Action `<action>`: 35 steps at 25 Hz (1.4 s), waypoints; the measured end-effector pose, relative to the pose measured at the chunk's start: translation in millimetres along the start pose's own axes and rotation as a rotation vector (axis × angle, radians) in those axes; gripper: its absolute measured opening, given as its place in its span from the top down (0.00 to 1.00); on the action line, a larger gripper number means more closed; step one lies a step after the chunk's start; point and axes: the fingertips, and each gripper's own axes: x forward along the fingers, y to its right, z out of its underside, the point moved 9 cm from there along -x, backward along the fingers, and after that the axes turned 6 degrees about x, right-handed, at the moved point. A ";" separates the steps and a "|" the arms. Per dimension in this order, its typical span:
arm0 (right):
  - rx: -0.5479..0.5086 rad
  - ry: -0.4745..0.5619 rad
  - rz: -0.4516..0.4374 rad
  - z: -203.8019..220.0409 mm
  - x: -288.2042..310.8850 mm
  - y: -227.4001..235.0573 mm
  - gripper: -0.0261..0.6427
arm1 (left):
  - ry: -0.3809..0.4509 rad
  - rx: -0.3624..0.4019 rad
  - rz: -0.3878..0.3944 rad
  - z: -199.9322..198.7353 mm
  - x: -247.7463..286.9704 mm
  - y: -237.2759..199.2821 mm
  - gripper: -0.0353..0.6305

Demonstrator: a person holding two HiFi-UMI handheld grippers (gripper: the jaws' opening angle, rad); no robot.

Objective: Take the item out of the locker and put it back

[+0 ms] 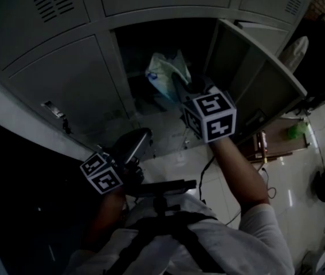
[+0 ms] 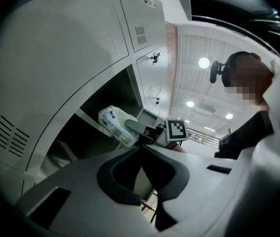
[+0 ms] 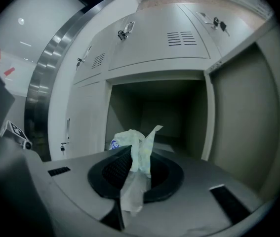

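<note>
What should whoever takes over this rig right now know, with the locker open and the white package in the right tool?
The right tool is shut on the bunched plastic top of the white package, which it holds at the mouth of the open locker compartment.
The left tool is shut and empty, low and off to the left, away from the locker.
Done: the package is gripped and appears clear of the shelf. Whether it is coming out or going back cannot be told.
Left: set the package down inside the compartment, release it and withdraw.
</note>
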 end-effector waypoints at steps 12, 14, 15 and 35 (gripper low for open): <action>0.094 -0.027 0.023 43.5 -47.2 -3.5 0.90 | -0.044 -0.011 -0.003 13.2 -4.0 8.5 0.96; 0.110 -0.038 0.024 49.8 -54.5 -3.5 0.90 | -0.052 -0.004 0.003 15.9 -3.8 8.6 0.96; 0.119 -0.036 0.023 51.9 -57.9 -4.2 0.90 | -0.056 -0.003 0.006 17.3 -3.9 8.7 0.96; 0.191 -0.085 0.029 95.3 -102.3 -12.9 0.90 | -0.093 -0.039 0.012 35.8 -13.0 22.2 0.96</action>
